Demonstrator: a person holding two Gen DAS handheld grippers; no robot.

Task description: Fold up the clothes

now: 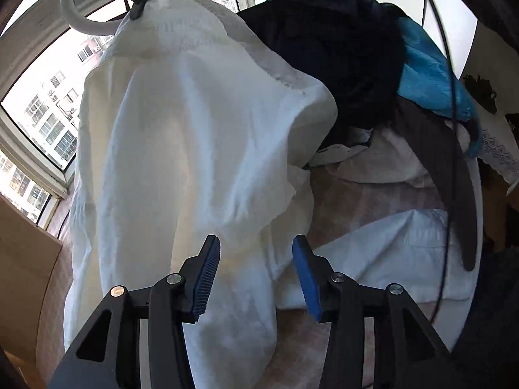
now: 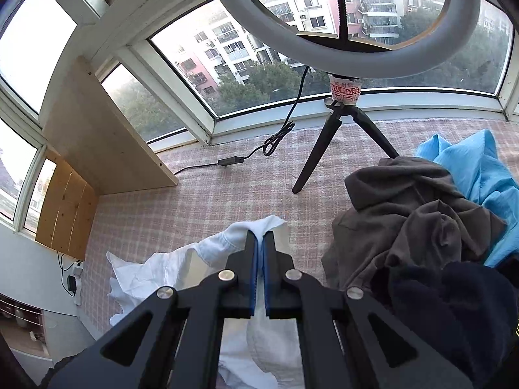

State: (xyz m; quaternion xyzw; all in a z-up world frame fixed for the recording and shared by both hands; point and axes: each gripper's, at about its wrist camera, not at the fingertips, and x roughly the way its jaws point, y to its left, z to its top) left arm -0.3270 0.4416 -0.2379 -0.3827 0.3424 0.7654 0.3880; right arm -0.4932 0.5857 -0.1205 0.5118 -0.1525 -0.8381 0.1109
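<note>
A white garment (image 1: pixel 181 149) with an elastic waistband hangs in front of the left wrist camera, lifted off the checked bedcover (image 2: pixel 211 201). My right gripper (image 1: pixel 139 0) holds it by its top corner. In the right wrist view that gripper (image 2: pixel 259 236) is shut, with a fold of the white garment (image 2: pixel 155 269) pinched between its blue pads. My left gripper (image 1: pixel 255 240) is open near the garment's lower part; nothing is pressed between its pads, and the cloth hangs just beyond them.
A pile of clothes lies to the right: grey-brown (image 2: pixel 405 210), light blue (image 2: pixel 480 168) and dark navy (image 2: pixel 454 298). A ring light on a black tripod (image 2: pixel 340 136) stands by the window, its cable (image 2: pixel 230 161) across the cover. A wooden board (image 2: pixel 97 136) leans left. Another white cloth (image 1: pixel 389 246) lies flat.
</note>
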